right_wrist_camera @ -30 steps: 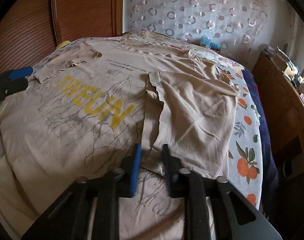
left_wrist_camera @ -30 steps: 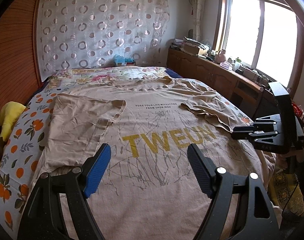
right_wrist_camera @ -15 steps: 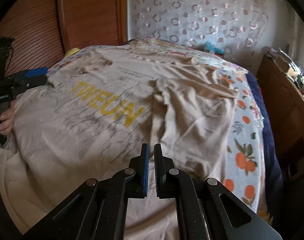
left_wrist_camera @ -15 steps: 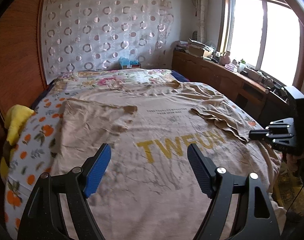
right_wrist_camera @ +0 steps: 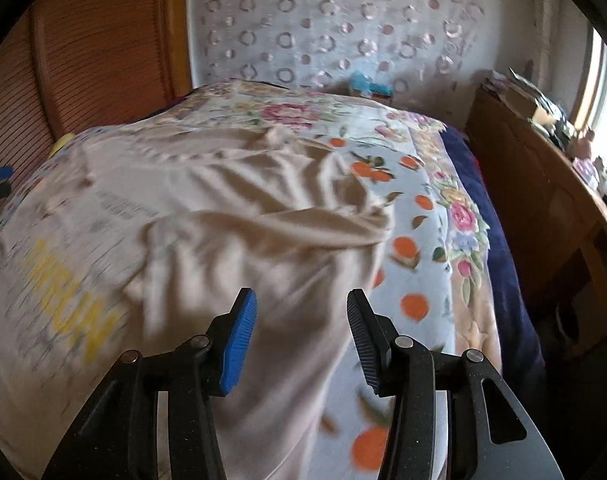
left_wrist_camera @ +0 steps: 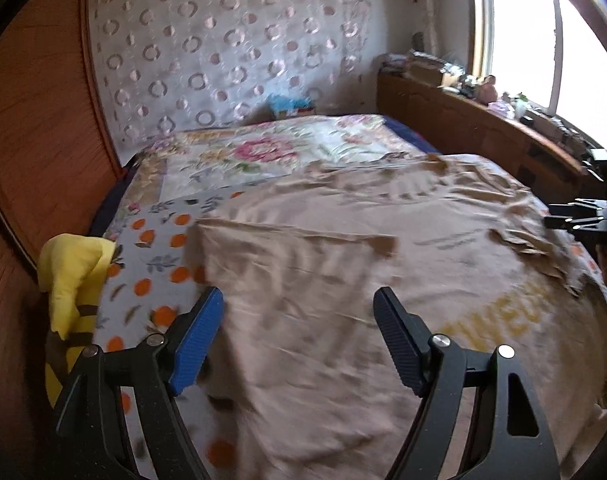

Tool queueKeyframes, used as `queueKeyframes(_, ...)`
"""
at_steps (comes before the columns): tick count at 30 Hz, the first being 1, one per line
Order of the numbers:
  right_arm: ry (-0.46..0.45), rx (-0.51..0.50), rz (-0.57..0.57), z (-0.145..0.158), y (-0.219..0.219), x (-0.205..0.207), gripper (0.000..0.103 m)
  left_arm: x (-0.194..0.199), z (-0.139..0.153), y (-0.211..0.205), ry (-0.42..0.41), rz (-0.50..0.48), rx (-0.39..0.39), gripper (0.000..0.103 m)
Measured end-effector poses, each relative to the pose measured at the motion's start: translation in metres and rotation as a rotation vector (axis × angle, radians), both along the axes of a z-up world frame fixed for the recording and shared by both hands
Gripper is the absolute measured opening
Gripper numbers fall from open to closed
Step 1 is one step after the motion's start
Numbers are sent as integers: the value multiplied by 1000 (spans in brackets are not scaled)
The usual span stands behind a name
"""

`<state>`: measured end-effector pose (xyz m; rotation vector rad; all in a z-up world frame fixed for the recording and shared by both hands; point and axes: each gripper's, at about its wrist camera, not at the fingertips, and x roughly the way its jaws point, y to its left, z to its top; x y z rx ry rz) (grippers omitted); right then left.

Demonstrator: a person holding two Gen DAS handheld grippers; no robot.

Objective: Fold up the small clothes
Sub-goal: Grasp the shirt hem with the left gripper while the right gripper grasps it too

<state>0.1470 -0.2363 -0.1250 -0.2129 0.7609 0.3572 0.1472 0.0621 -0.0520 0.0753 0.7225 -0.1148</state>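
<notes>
Bed (left_wrist_camera: 263,160) fills both views, covered by an orange-print and floral bedsheet (right_wrist_camera: 435,240). Beige T-shirt (left_wrist_camera: 323,280) lies spread front-up across the near half of the bed; yellow lettering (right_wrist_camera: 69,304) partly readable, motion blur in both views. On each flank a side panel with its sleeve is laid inward over the body of the T-shirt: one panel (left_wrist_camera: 287,264) just ahead of the left hand-held gripper, the other (right_wrist_camera: 263,240) just ahead of the right one. Yellow soft toy (left_wrist_camera: 73,276) sits off the T-shirt, at the bed edge beside the wooden wardrobe. Left hand-held gripper (left_wrist_camera: 299,334): jaws wide apart and drawing slightly closer, nothing between them, poised above the T-shirt's folded panel without touching it. Right hand-held gripper (right_wrist_camera: 301,334): jaws opening, about half apart, empty; cloth lies beneath and ahead of them, no pad pressing on it. Judgement: the lengthwise side folds look done, and the step in hand is the release and repositioning between folds. Next move probably calls for both hand-held grippers to take the T-shirt's near hem, one at each corner, and carry it toward the collar; both layers must be pinched together or the folded panels may slip open.
</notes>
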Motion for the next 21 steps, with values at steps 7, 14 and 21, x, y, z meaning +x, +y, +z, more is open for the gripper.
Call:
queueKeyframes(7, 51, 29, -49, -6, -4, 44, 49, 41, -19, 28, 78, 46, -1, 71)
queueKeyframes(14, 66, 57, -34, -6, 0, 86, 49, 73, -31, 42, 131, 81, 19, 71)
queueKeyframes(21, 48, 49, -2, -16, 4, 108, 49, 97, -40, 49, 166, 91, 13, 71)
